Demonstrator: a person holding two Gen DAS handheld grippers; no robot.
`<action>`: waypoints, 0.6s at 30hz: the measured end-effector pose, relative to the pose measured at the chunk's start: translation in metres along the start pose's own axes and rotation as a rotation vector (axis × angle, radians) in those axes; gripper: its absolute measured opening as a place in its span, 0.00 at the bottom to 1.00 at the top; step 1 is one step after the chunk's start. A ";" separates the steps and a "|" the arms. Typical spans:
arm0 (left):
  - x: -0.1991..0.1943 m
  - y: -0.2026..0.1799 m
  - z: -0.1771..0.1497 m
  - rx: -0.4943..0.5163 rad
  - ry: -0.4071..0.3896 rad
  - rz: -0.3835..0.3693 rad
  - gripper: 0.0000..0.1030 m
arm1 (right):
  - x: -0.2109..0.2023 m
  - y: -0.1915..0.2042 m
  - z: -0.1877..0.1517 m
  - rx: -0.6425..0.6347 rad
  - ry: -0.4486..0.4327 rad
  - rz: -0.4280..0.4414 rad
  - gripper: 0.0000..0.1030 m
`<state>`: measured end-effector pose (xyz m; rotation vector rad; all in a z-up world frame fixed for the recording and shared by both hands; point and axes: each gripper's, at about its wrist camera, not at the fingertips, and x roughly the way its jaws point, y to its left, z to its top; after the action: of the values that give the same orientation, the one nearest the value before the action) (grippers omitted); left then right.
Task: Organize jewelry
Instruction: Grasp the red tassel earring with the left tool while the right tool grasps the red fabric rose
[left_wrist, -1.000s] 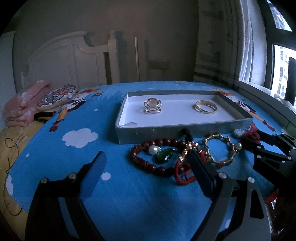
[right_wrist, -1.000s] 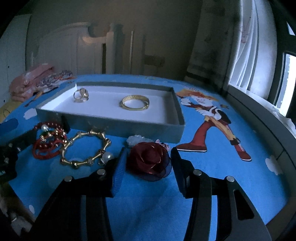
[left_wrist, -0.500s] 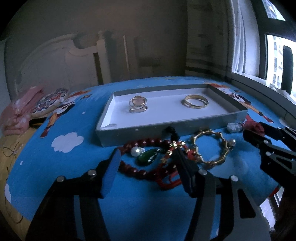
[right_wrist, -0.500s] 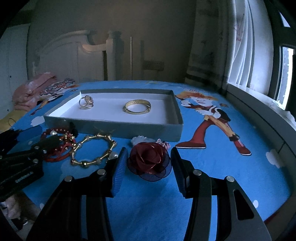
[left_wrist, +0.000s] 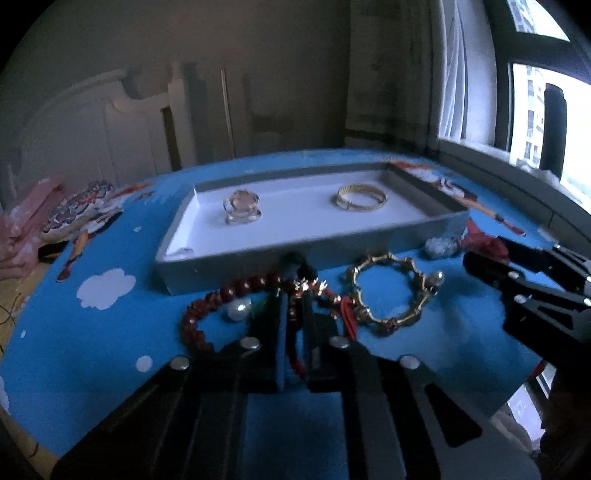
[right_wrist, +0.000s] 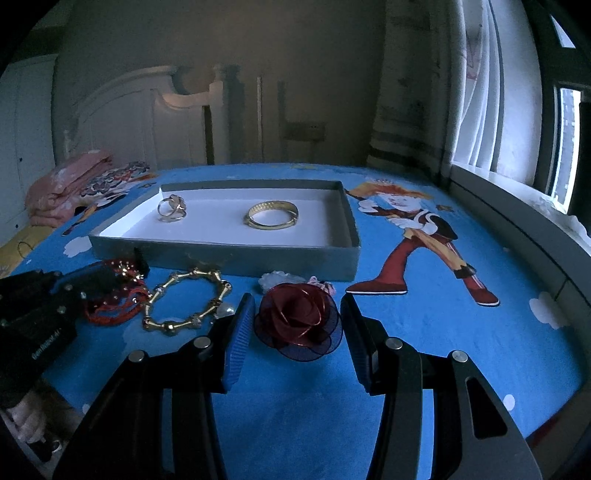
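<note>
A grey tray (left_wrist: 295, 254) with a white floor holds a ring (left_wrist: 242, 206) and a gold bangle (left_wrist: 362, 197). In front of it on the blue sheet lie a dark red bead bracelet (left_wrist: 221, 299), a red cord bracelet (left_wrist: 347, 317) and a gold link bracelet (left_wrist: 395, 291). My left gripper (left_wrist: 293, 314) is shut on the red cord bracelet, which still rests on the sheet. My right gripper (right_wrist: 297, 299) stands open, its fingers on either side of a red rose brooch (right_wrist: 299, 321) without touching it. The left gripper (right_wrist: 92, 280) shows at the left of the right wrist view.
A pale crystal clip (right_wrist: 277, 280) lies between the rose and the tray. Folded pink cloth (right_wrist: 62, 184) sits at the far left near a white headboard (right_wrist: 147, 110). A window ledge (right_wrist: 517, 221) runs along the right. The bed's front edge is close below both grippers.
My left gripper moved forward over the bracelets and went from open to shut on the red cord bracelet. The right gripper stayed open around the rose.
</note>
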<state>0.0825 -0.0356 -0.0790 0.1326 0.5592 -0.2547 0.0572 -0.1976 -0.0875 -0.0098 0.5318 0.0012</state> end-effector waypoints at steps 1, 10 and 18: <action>-0.003 0.001 0.000 -0.004 -0.007 -0.002 0.07 | 0.000 0.001 0.000 -0.003 -0.001 0.002 0.45; -0.020 0.003 0.006 -0.020 -0.055 0.000 0.07 | -0.012 0.015 0.002 -0.040 -0.026 0.025 0.45; -0.037 0.004 0.009 -0.022 -0.097 0.005 0.07 | -0.025 0.028 0.005 -0.072 -0.053 0.042 0.45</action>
<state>0.0583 -0.0265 -0.0510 0.1001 0.4656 -0.2487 0.0383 -0.1695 -0.0707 -0.0687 0.4789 0.0611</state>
